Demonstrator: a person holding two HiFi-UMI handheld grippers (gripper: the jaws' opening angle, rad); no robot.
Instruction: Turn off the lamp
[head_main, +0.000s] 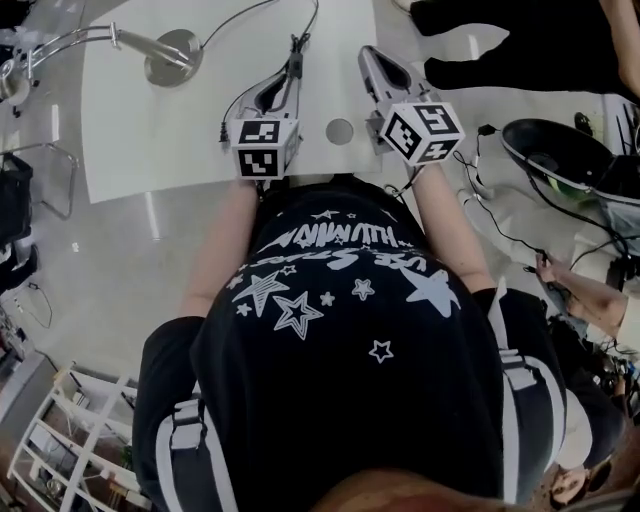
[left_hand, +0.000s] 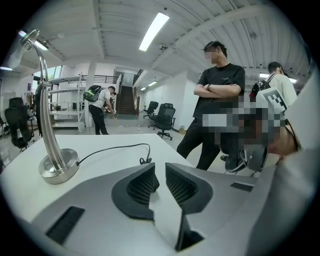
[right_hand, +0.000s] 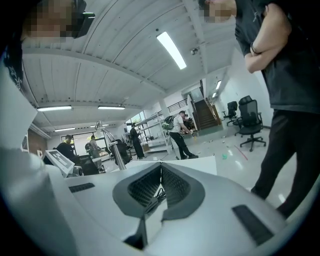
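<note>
The chrome desk lamp stands at the table's far left, with its round base (head_main: 172, 58) and a bent arm (head_main: 85, 38). In the left gripper view its base (left_hand: 59, 165) is left of the jaws and its head (left_hand: 30, 37) is high up; I cannot tell whether it is lit. Its black cord (left_hand: 115, 148) runs across the table to a spot just past my left gripper (left_hand: 161, 172), whose jaws stand a little apart with nothing between them. My left gripper (head_main: 293, 62) lies low over the table. My right gripper (head_main: 372, 55) (right_hand: 161, 170) is shut and empty beside it.
A round cable hole (head_main: 339, 131) sits in the white table (head_main: 150, 140) between the grippers. A person in black (left_hand: 220, 100) stands at the table's far right side. Office chairs (left_hand: 164, 117) and a chair base (head_main: 560, 150) with floor cables surround the table.
</note>
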